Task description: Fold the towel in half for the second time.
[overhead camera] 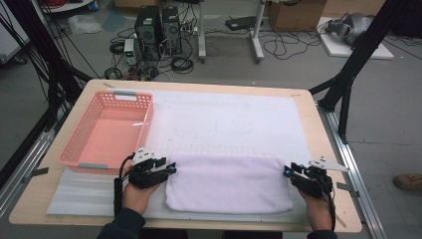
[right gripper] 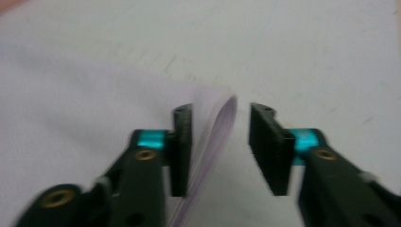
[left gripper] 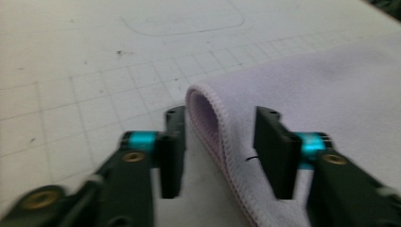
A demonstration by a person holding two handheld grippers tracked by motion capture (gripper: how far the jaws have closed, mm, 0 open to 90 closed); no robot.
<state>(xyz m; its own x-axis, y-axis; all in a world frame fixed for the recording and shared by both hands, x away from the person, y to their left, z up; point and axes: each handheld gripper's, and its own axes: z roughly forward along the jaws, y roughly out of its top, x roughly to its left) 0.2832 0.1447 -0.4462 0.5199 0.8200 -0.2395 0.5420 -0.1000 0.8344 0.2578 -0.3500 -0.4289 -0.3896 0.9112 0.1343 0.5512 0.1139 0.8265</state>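
The folded lilac towel (overhead camera: 229, 182) lies between the two grippers on the white mat (overhead camera: 234, 119). Its left fold edge stands between the left gripper (left gripper: 220, 151)'s parted fingers (left gripper: 172, 151), unpinched; its right corner sits likewise inside the right gripper (right gripper: 220, 146)'s spread fingers. Beyond the fingers, open mat; the pink basket (overhead camera: 107, 132) lies beyond the left gripper on the wooden surface (overhead camera: 323, 144).

From my remote seat this reads as a robotics lab. Beyond the wooden table (overhead camera: 318, 149) I see a bare grey floor (overhead camera: 298, 69) with two black computer towers (overhead camera: 159, 25) standing on it amid loose tangled cables (overhead camera: 283, 47). Black frame struts (overhead camera: 356, 59) rise at both sides, cardboard boxes (overhead camera: 293, 15) sit by the back, and the table's white mat (overhead camera: 239, 119) carries drawn outlines and a grid.
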